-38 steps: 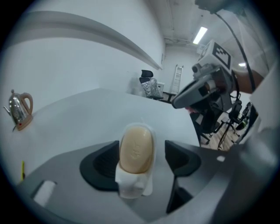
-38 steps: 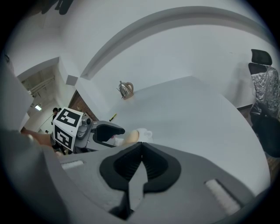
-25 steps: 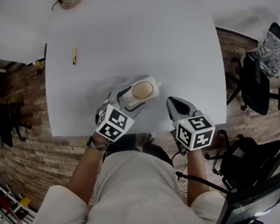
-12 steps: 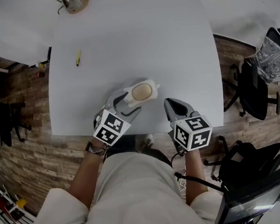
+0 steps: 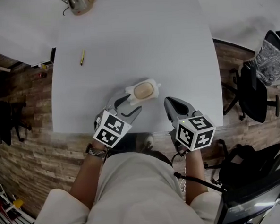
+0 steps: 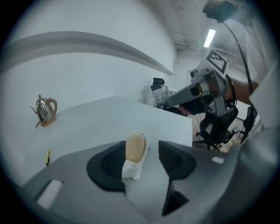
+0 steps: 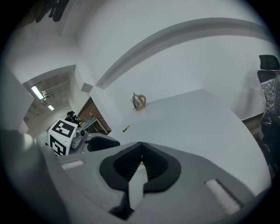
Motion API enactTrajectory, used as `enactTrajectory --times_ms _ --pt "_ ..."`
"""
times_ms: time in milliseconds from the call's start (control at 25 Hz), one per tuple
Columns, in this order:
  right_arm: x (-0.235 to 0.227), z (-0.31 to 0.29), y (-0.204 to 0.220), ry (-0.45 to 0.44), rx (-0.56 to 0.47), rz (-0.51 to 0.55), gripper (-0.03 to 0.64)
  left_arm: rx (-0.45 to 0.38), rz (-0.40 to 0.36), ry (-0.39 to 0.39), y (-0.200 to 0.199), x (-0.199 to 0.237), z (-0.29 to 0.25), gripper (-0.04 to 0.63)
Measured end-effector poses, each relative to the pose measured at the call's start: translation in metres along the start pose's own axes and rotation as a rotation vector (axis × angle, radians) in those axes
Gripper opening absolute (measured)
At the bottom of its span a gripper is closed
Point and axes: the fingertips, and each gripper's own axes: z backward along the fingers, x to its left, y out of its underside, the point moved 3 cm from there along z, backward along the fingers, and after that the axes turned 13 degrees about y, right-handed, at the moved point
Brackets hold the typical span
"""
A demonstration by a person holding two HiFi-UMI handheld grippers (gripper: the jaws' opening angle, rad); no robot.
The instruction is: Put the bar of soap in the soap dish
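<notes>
Left gripper (image 6: 143, 158) first: its jaws stand well apart and have just been closing a little, with nothing pressed between the pads. The soap dish (image 6: 130, 169) shows in the gap just past the tips. Its near end overlaps one pad in the left gripper view, so I cannot rule out a light touch. The bar of soap (image 6: 134, 146) lies lengthwise in that dish, so I judge the task done and see no reason to grip. My right gripper (image 7: 141, 168) has its jaws together on nothing. Its own view hides the dish behind those jaws. Only the head view shows it well apart from the dish, near the front edge of the table (image 5: 141, 47).
</notes>
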Motion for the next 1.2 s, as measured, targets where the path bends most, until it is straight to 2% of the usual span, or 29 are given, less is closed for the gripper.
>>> enactTrajectory --times_ms 320,720,1040,1200 --pt "0.007 0.013 -0.010 -0.005 -0.051 0.024 0.003 -0.023 -0.007 -0.057 -0.002 -0.006 0.013 0.189" --pt "0.004 0.030 -0.015 -0.020 -0.098 0.030 0.003 -0.040 -0.017 -0.112 -0.011 -0.017 0.025 0.172" --pt "0.001 0.058 -0.017 -0.034 -0.141 0.084 0.003 -0.100 -0.007 -0.180 -0.016 -0.039 0.034 0.153" --pt "-0.003 0.075 -0.022 -0.032 -0.175 0.125 0.003 -0.152 0.010 -0.253 -0.018 -0.051 0.044 0.133"
